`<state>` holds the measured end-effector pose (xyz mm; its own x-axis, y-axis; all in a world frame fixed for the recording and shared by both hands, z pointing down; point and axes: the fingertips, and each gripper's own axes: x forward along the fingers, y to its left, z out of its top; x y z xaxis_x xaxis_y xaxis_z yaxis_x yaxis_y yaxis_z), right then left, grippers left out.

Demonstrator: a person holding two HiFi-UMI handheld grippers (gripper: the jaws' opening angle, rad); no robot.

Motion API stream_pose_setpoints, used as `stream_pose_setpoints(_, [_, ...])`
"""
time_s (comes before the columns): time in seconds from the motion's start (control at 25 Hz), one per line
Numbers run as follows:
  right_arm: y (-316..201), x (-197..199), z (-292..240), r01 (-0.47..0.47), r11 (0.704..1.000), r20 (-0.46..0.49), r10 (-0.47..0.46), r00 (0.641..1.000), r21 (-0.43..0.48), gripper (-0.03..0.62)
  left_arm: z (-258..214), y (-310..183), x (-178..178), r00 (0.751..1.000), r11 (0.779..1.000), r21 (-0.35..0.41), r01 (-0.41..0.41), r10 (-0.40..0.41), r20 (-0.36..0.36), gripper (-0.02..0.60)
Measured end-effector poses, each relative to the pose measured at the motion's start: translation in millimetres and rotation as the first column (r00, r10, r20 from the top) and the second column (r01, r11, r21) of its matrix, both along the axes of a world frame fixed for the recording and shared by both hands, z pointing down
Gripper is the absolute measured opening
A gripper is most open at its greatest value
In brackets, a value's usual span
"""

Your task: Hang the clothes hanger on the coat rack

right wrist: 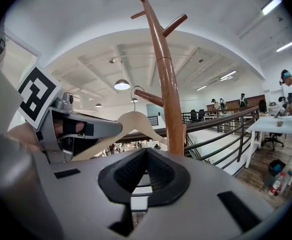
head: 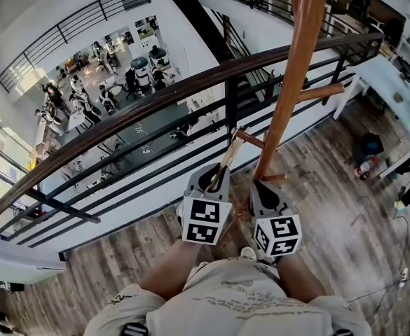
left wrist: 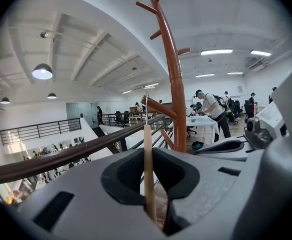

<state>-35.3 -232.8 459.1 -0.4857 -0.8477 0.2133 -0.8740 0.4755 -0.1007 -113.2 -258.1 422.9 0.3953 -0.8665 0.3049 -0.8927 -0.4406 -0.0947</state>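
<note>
The left gripper (head: 215, 180) is clamping the wooden clothes hanger (head: 231, 152) by one arm just beside the coat rack (head: 296, 68), the right gripper (head: 264, 190) is hanging closed and empty; so narrowly pinched, the hanger may swivel and miss a peg (head: 322, 92).

Smooth, shiny red-brown wood for the coat rack (head: 289, 82). Pale, dull bare wood for the clothes hanger (right wrist: 136, 121), with a thin shiny metal hook (right wrist: 132, 105) on top. Dull grey plastic on the left gripper (left wrist: 150, 159) and right gripper (right wrist: 145, 156), with black, rubbery-looking pads (right wrist: 121, 176) inside. Dark shiny wood on the handrail (head: 120, 121), black metal bars (head: 231, 107) under it. Rough-looking grey-brown wood planks for the floor (head: 317, 180). Soft tan cloth on the shorts (head: 247, 292).
</note>
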Motion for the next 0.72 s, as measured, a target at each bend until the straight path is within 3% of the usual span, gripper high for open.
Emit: stream_pose_setpoints(0.72, [2.7, 9.4, 3.9, 0.002, 1.0, 0.012, -0.002, 1.0, -0.024, 0.002, 11.9, -1.5, 19.1, 1.0, 0.999, -0.033, -0.027, 0.028, 0.015, 0.055])
